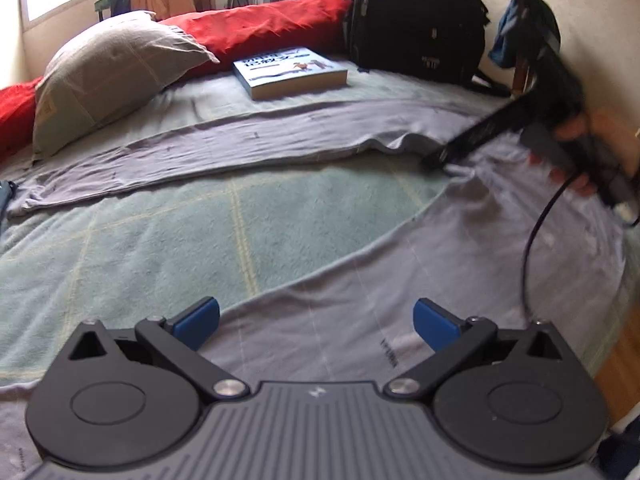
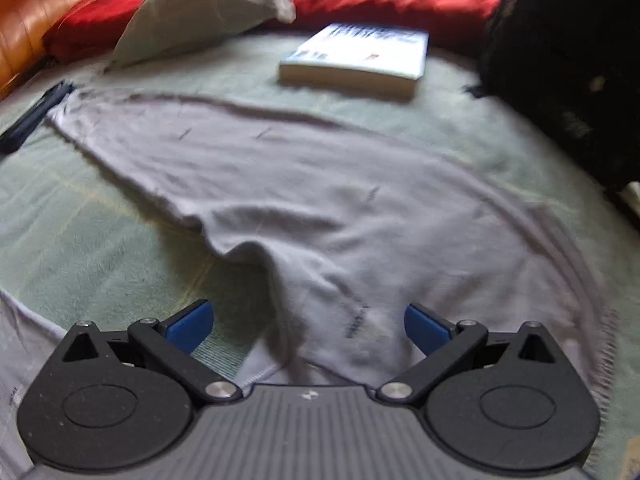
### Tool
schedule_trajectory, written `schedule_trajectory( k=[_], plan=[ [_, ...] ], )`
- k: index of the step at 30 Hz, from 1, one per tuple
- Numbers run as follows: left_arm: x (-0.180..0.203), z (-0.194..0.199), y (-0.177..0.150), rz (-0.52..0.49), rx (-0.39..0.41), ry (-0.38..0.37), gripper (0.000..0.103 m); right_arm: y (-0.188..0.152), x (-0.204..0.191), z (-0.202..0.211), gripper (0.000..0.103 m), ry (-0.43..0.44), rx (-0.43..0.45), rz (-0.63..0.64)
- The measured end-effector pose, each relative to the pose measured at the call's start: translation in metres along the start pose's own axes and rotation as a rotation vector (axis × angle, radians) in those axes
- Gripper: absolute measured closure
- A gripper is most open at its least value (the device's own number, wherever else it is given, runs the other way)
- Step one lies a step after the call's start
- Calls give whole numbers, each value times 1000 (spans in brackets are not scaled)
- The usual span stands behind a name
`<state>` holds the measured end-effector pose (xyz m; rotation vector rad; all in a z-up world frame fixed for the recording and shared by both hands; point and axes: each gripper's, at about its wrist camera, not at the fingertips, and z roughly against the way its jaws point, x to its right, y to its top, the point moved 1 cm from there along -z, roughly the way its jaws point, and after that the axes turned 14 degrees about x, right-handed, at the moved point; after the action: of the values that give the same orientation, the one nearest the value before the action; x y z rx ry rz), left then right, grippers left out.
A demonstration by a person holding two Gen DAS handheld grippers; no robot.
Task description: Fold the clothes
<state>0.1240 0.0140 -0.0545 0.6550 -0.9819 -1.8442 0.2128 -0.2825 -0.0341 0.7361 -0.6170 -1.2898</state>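
Observation:
A grey garment [image 1: 280, 144] lies spread on the green blanket [image 1: 160, 232], one long part stretching left and another running toward me. My left gripper [image 1: 316, 320] is open just above the near part, nothing between its blue pads [image 1: 196, 320]. In the left wrist view a hand [image 1: 576, 176] holds the right gripper [image 1: 438, 159], its tip down on the cloth at the right. In the right wrist view the right gripper [image 2: 307, 326] is open, and a raised fold of the grey garment [image 2: 300, 184] runs between its pads [image 2: 426, 328].
A blue book [image 1: 288, 70] lies behind the garment, with a grey pillow [image 1: 112, 68] and red cushions [image 1: 260, 24] further back. A black backpack [image 1: 416, 16] stands at the back right. A dark object [image 2: 36, 116] lies at the garment's left tip. A cable [image 1: 532, 240] trails over the cloth.

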Motion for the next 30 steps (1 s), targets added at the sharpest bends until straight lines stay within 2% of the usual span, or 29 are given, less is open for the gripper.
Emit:
schedule_trajectory(
  k=[4,7,11,14,16,21,24,28,30],
  plan=[
    [0,8,-3,-22,13,15,1,-11,17,42,0,-34,41,-41],
    [0,10,-6,-22,15,20,1,-40,21,71,0,1,50,-69],
    [3,7,-17,-14,2,38,1,-90,7,100,0,9,60,-55],
    [4,1,-29,6,-28,32,1,-122,-3,107,0,13,40,-51],
    [3,3,-36,33,-16,36,1,-135,-8,114,0,1,57,-35],
    [6,26,-44,49,-25,56,1,-152,-9,141,0,5,48,-8],
    [7,39,-46,37,-12,84,1,-153,-4,154,0,-4,82,-15],
    [5,36,-49,71,3,105,1,-148,3,149,0,8,151,-89],
    [3,35,-58,109,-2,119,1,-154,3,139,0,5,128,-120]
  ],
)
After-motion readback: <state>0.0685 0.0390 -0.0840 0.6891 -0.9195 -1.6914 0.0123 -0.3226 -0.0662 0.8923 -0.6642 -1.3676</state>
